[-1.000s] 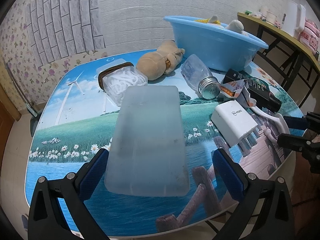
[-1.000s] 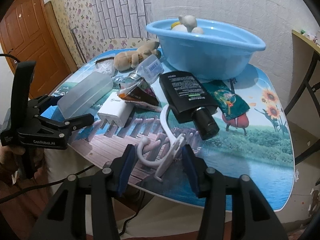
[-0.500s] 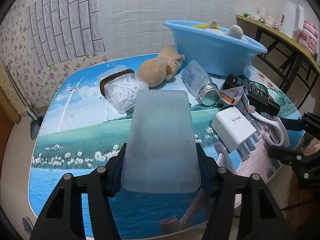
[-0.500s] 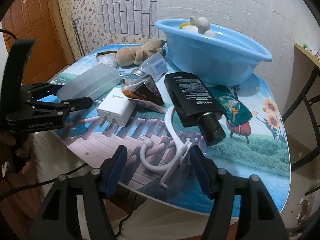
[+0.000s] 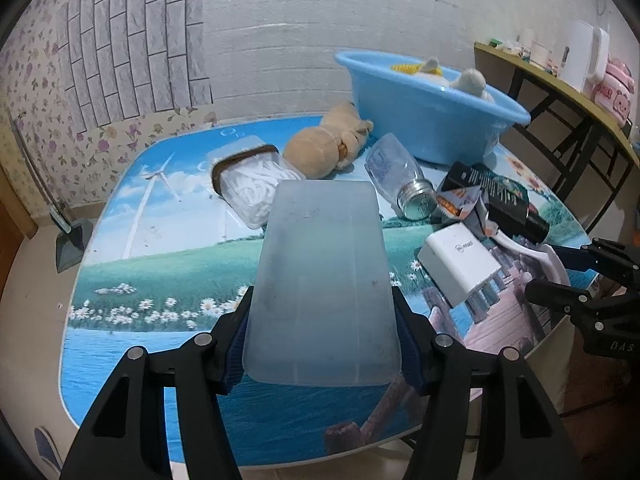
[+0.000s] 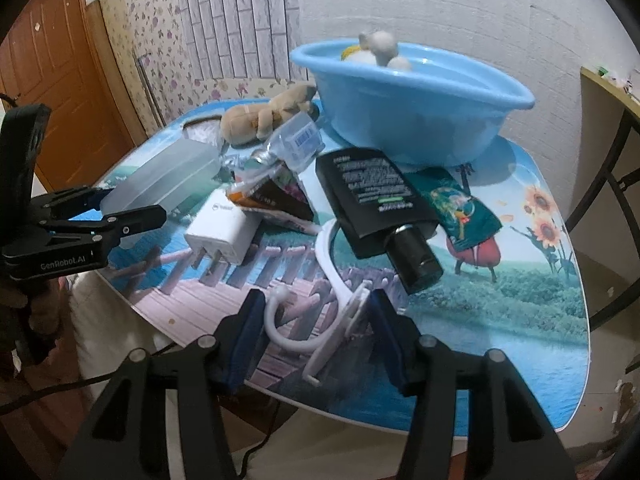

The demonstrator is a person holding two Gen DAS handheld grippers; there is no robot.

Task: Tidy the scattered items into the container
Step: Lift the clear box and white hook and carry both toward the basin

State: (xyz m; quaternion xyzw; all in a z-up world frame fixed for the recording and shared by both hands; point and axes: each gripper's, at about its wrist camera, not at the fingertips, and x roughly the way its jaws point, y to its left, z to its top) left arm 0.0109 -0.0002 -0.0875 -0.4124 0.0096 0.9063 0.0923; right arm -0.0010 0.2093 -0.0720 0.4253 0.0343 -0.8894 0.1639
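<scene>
Now, frosted box [image 5: 322,280] clamped between left jaws, near end

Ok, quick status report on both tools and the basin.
Left tool shut on frosted plastic box. Right tool, jaws just closing, straddles white hook; grip unclear. Blue basin ahead, bottles and plush toy lying between.
</scene>
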